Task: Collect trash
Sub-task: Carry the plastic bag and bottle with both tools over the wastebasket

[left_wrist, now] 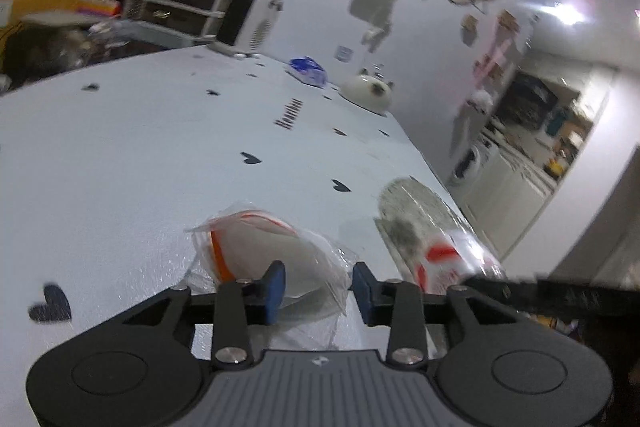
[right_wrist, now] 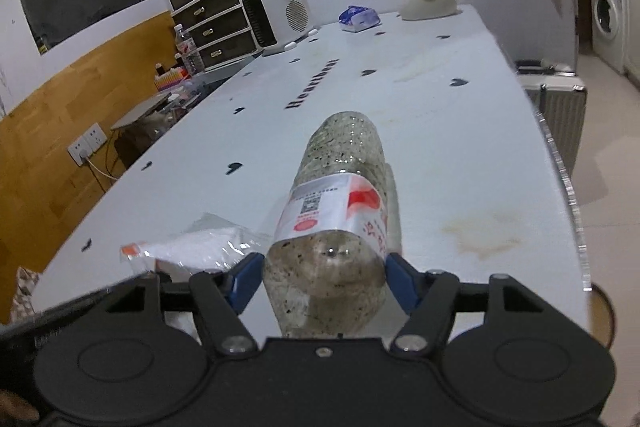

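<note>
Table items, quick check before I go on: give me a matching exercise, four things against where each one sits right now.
Things:
1. plastic bottle
2. clear plastic bag
3. white heater
4. cat-shaped dish

Places:
A. far end of the table, beside the blue packet
B. lying on its side between the fingers of the right gripper
C. far left edge of the table, in front of the drawer unit
D. crumpled flat on the table between the fingers of the left gripper

Pairs: 1-B, 2-D, 3-C, 4-A
</note>
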### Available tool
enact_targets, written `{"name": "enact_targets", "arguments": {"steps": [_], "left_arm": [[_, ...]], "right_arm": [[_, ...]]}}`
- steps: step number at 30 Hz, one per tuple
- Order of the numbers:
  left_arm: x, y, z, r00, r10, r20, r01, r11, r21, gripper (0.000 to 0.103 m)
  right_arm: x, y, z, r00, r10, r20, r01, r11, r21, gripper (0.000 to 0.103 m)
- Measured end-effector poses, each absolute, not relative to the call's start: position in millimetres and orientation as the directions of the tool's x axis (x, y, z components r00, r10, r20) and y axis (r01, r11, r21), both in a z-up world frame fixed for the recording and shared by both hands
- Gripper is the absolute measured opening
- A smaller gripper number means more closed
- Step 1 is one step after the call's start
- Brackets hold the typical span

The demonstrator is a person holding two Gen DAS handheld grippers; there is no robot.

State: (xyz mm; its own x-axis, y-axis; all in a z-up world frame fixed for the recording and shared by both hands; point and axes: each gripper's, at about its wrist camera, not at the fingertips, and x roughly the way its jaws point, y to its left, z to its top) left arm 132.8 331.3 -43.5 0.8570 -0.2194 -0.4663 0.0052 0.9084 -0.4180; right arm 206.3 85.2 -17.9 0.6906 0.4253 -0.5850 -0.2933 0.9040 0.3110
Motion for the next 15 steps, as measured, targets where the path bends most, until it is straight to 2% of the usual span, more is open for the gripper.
{"name": "enact_targets", "arguments": {"steps": [5, 9, 15], "left_arm": [[140.1, 332.3, -45.6, 0.878, -0.191, -0.438, -0.071, 0.854, -0.515, 0.040], [147.5, 329.8, -45.3, 0.887, -0.159, -0.434, -0.135, 0.809, -0.572, 0.040], [152.9, 325.3, -43.2, 0.891, -0.114, -0.440, -0.210, 0.755, -0.621, 0.038]], "right_arm": [[197.9, 77.6, -18.0, 0.681, 0.419, -0.601, -0.310, 0.908, 0.282, 0.070], [203.3, 84.8, -16.2, 0.689, 0.411, -0.597, -0.311, 0.911, 0.270, 0.083], [216.7, 93.8, -18.4, 0.696, 0.388, -0.604, -0.281, 0.922, 0.268, 0.084]]}}
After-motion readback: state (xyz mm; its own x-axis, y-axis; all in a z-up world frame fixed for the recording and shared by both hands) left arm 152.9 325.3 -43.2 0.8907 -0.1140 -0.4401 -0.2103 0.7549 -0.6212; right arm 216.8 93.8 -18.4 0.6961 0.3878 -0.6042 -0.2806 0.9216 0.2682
